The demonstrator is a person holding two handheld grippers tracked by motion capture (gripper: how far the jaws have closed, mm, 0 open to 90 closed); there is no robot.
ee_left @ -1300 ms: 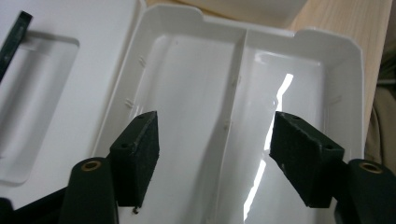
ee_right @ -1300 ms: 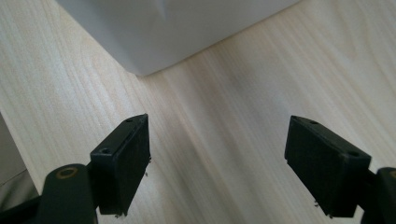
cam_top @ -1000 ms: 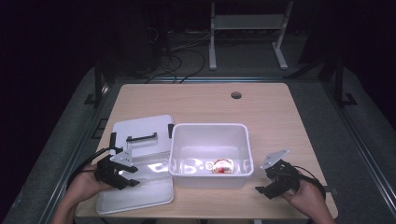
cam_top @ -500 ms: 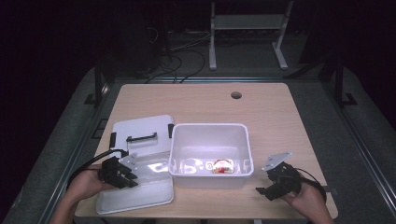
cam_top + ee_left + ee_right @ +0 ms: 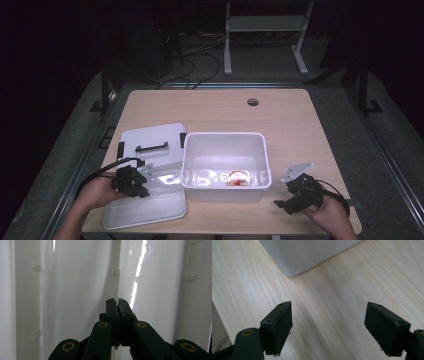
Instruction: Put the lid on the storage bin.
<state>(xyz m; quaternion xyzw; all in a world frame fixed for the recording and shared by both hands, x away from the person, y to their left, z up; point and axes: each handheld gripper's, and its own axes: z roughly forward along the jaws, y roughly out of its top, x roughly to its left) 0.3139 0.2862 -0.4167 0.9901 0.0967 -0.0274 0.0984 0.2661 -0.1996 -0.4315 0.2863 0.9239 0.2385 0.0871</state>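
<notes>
A white plastic bin (image 5: 226, 145) stands open in the middle of the table, with a small red and white object (image 5: 238, 178) on its floor near the front wall. Left of it lies a white lid (image 5: 150, 137) with a black handle, and a second white lid panel (image 5: 145, 207) lies in front of that. My left gripper (image 5: 134, 181) is over these lids, its jaws shut on a thin white raised edge (image 5: 116, 277). My right gripper (image 5: 290, 197) is open just above the bare wood, with the bin's corner (image 5: 294, 262) ahead of it.
The wooden table (image 5: 220, 112) has a round cable hole (image 5: 253, 102) at the back. Dark floor, cables and a white metal stand (image 5: 260, 30) lie beyond the far edge. The table's front edge runs close under both hands.
My left gripper has edged slightly right over the lids. The right gripper has hardly moved.
</notes>
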